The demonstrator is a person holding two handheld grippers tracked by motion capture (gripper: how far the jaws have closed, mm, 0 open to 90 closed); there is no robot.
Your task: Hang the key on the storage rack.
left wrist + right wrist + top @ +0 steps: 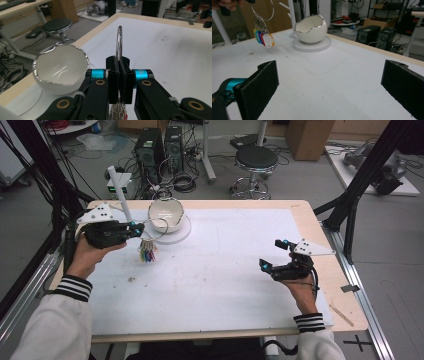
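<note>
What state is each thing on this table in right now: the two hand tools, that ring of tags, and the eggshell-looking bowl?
Left gripper: shut on the key ring.
Key ring: lifted off the table, coloured tags dangling below.
Right gripper: open, holding nothing, above the table.
Bowl: upright on its round white base, empty as far as visible.

White bowl with silver rim, multicoloured key tags, black-and-white striped cuffs

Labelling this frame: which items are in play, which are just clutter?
In play:
- left gripper, shut on metal key ring with coloured plastic tags
- white eggshell-shaped bowl, apparently

Clutter:
- white post
- black round stool
- right gripper, open, idle
</note>
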